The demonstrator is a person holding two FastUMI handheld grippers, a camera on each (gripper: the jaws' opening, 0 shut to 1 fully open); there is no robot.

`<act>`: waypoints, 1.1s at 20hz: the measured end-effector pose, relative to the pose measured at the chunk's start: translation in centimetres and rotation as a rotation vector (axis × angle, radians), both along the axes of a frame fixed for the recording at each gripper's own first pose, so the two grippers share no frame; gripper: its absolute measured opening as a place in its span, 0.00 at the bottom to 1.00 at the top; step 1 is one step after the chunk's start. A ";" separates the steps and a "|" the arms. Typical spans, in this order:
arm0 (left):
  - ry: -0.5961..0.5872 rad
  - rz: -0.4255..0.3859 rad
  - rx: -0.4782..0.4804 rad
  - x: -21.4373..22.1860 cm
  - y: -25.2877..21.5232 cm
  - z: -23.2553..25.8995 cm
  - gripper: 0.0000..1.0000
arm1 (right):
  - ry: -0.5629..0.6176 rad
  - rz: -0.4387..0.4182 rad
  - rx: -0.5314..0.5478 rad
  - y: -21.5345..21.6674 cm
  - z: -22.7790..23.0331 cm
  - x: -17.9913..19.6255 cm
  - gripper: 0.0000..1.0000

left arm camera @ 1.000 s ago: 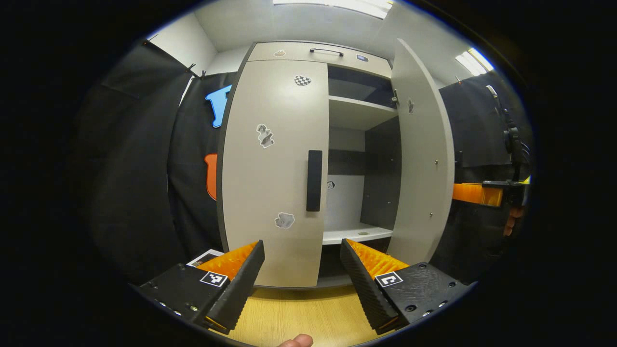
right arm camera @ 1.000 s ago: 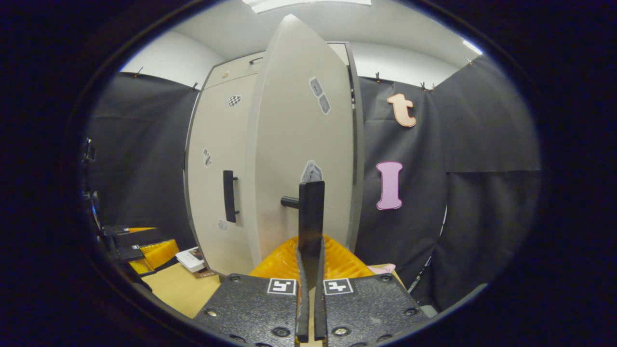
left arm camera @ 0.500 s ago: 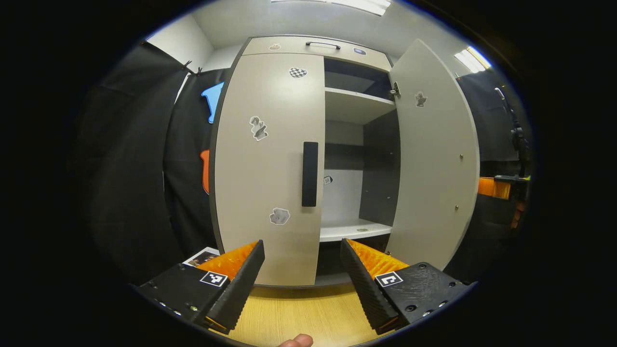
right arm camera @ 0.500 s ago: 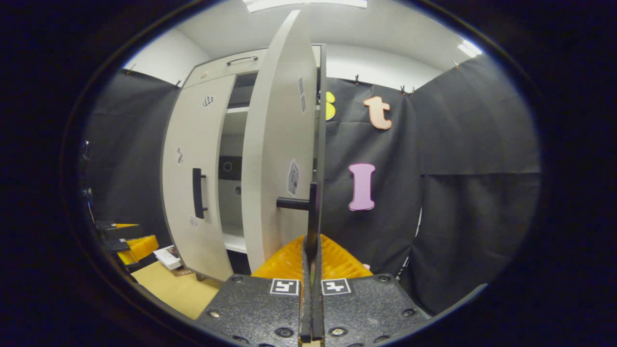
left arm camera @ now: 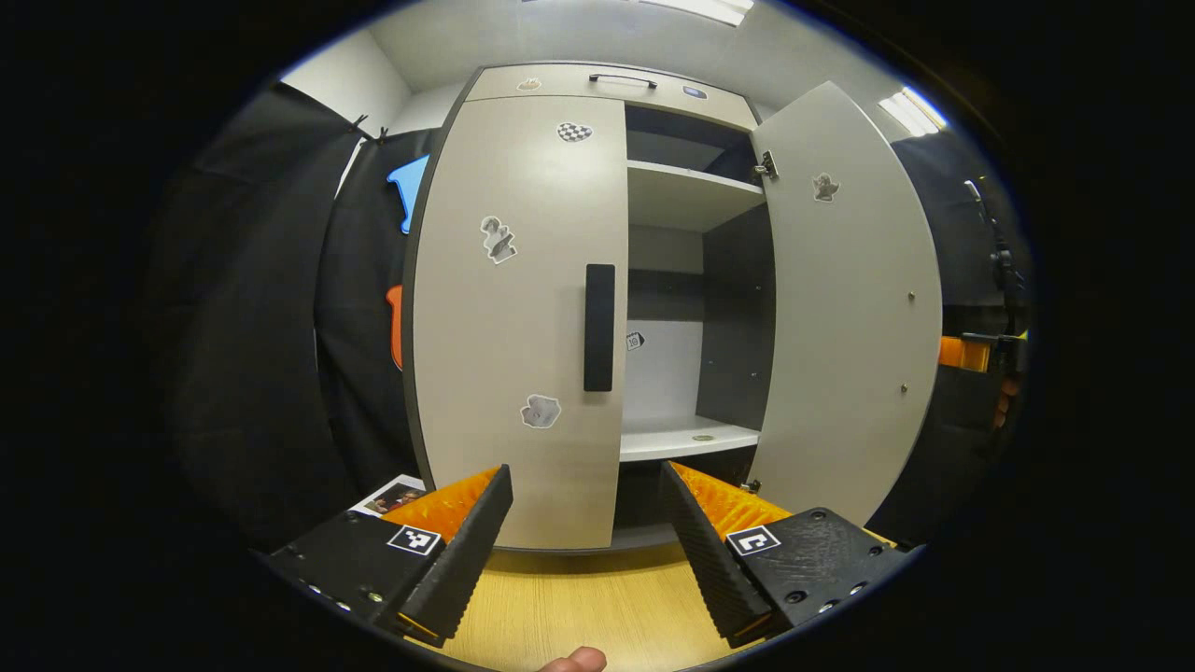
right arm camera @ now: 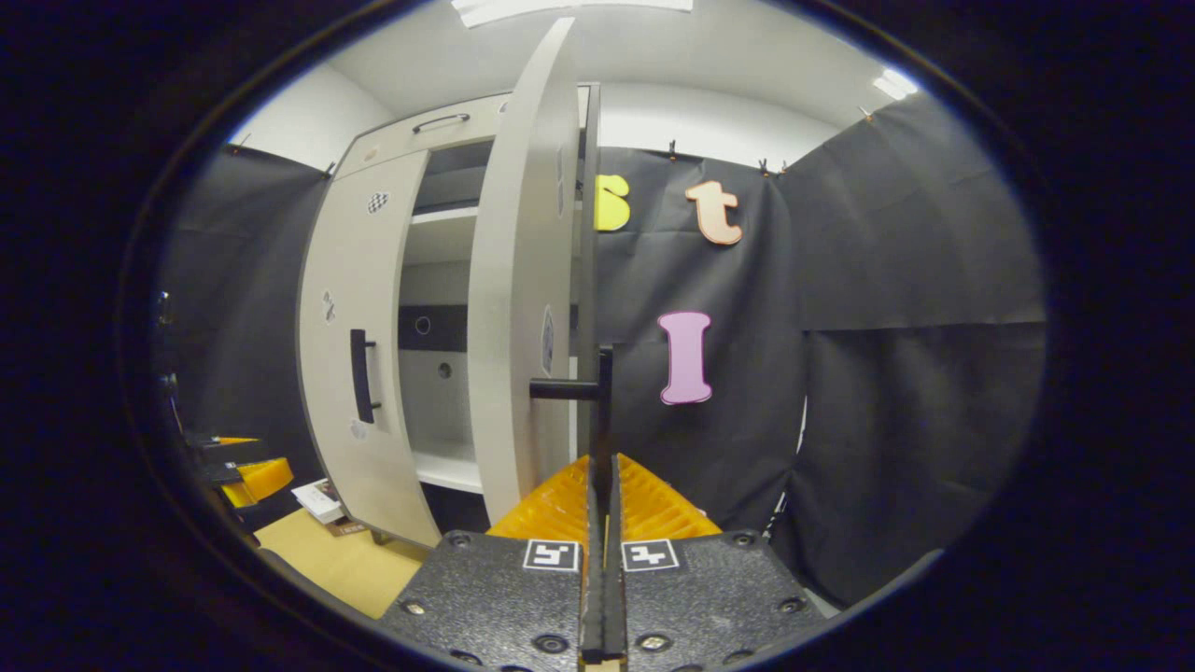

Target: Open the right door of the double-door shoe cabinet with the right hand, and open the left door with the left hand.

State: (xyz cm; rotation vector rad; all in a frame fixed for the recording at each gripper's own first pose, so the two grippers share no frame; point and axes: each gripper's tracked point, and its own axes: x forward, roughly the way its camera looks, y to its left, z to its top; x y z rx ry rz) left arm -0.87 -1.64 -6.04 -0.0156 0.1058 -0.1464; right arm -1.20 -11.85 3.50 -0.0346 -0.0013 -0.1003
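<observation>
The grey shoe cabinet stands in front of me with its left door (left arm camera: 518, 317) closed and its black vertical handle (left arm camera: 598, 327) straight ahead. My left gripper (left arm camera: 586, 523) hangs open, short of that handle and below it, touching nothing. The right door (left arm camera: 850, 308) is swung wide open. In the right gripper view I see that door edge-on (right arm camera: 523, 308), and my right gripper (right arm camera: 602, 476) is shut on the right door's handle (right arm camera: 603, 401). The left door's handle (right arm camera: 359, 375) shows farther left there. The right gripper (left arm camera: 971, 353) peeks past the open door's edge.
Bare shelves (left arm camera: 686, 437) show inside the cabinet, and a top drawer (left arm camera: 616, 86) runs above the doors. The cabinet stands on a wooden table (left arm camera: 579, 597), where a booklet (left arm camera: 392, 497) lies at the lower left. A fingertip (left arm camera: 574, 661) shows at the bottom.
The right door has swung farther open with my right gripper still on its handle. My left gripper has drawn a little closer to the left door, still open.
</observation>
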 end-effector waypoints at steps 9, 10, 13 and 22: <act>0.006 0.046 -0.029 0.3 2.3 -0.1 0.95 | -0.090 0.073 -0.047 6.9 2.4 -8.1 0.04; 0.001 0.044 -0.031 0.2 2.4 0.2 0.95 | -0.093 0.096 -0.050 8.0 2.3 -7.2 0.04; -0.009 0.053 -0.018 -0.5 3.0 0.5 0.95 | -0.086 0.136 -0.017 10.3 1.6 -3.7 0.04; -0.034 0.102 -0.003 -0.8 5.3 1.1 0.95 | -0.035 0.063 0.022 10.8 -2.1 2.9 0.02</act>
